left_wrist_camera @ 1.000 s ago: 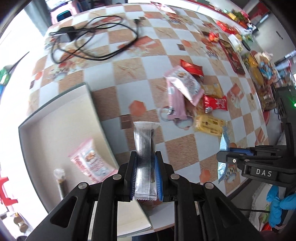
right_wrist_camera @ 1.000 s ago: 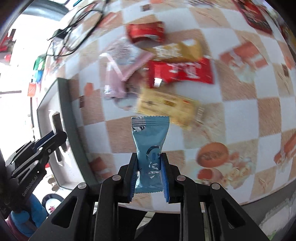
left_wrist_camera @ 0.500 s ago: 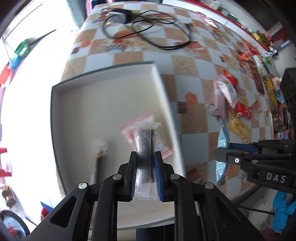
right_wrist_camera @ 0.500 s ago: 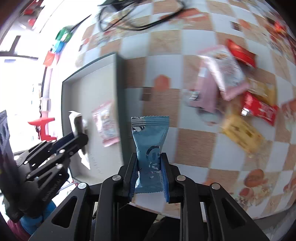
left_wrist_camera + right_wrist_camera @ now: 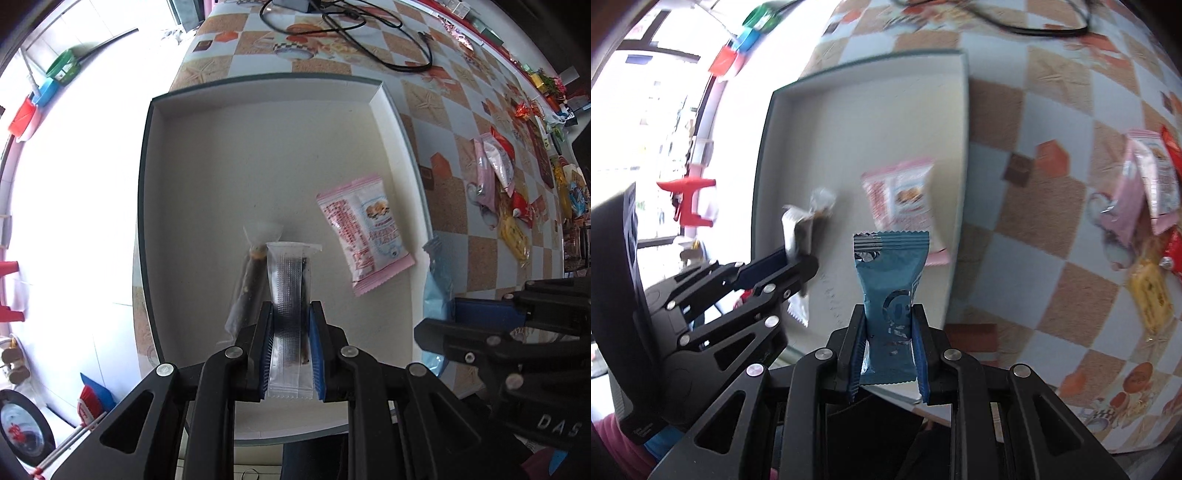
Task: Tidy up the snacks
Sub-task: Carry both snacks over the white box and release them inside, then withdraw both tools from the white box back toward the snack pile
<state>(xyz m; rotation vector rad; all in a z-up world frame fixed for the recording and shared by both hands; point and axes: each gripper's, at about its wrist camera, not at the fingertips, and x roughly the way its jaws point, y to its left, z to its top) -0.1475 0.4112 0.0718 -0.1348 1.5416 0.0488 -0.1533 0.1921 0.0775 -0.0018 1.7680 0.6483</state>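
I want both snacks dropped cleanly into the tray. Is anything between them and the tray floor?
Partly. A clear-wrapped stick lies just beside the left claw's silver packet; the pink packet lies near the blue packet. Bare tray remains.

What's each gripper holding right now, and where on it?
Left gripper pinches the clear snack stick near its lower end; right gripper pinches the blue packet by its lower half.

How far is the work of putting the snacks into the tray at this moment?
Done: a pink packet and a dark stick snack lie in the tray. In hand: the left gripper holds a silver packet, the right gripper a blue packet, both over the tray. Left: the pile of snacks on the table.
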